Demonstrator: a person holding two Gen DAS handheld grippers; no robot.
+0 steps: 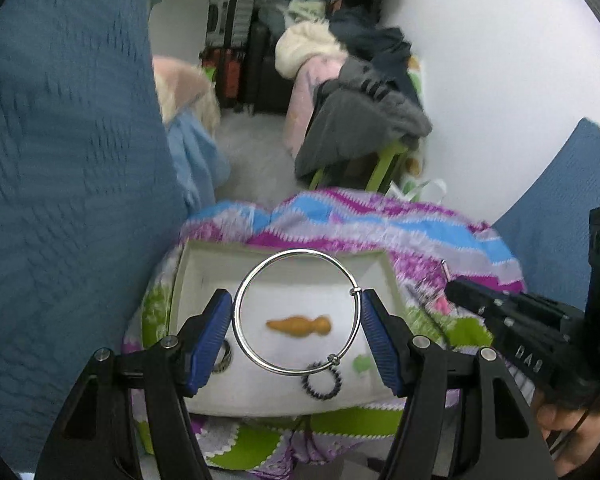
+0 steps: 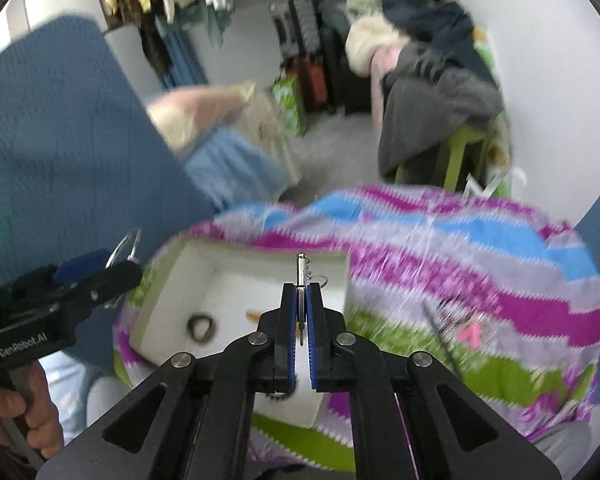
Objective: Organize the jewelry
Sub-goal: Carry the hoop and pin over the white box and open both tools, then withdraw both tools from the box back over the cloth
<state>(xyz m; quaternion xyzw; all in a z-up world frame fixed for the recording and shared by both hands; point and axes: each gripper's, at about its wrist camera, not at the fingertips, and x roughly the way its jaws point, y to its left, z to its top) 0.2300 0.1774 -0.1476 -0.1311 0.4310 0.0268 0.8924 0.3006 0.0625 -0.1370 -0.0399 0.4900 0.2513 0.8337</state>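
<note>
support: patchwork quilt [image 1: 380, 220] (rumpled) | on it: white tray [image 1: 188, 280]

A zigzag-striped blanket [image 1: 380, 220] lies rumpled in front. Behind it, clothes [image 1: 356, 92] pile on a green stool [image 1: 384, 164] beside dark suitcases [image 1: 236, 48].

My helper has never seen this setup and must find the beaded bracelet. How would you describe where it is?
Find the white box on the striped blanket. The bracelet lies at the box's near edge, just below the big silver bangle held by the left gripper. It is the small dark beaded loop, unlike the orange piece mid-box.
</note>
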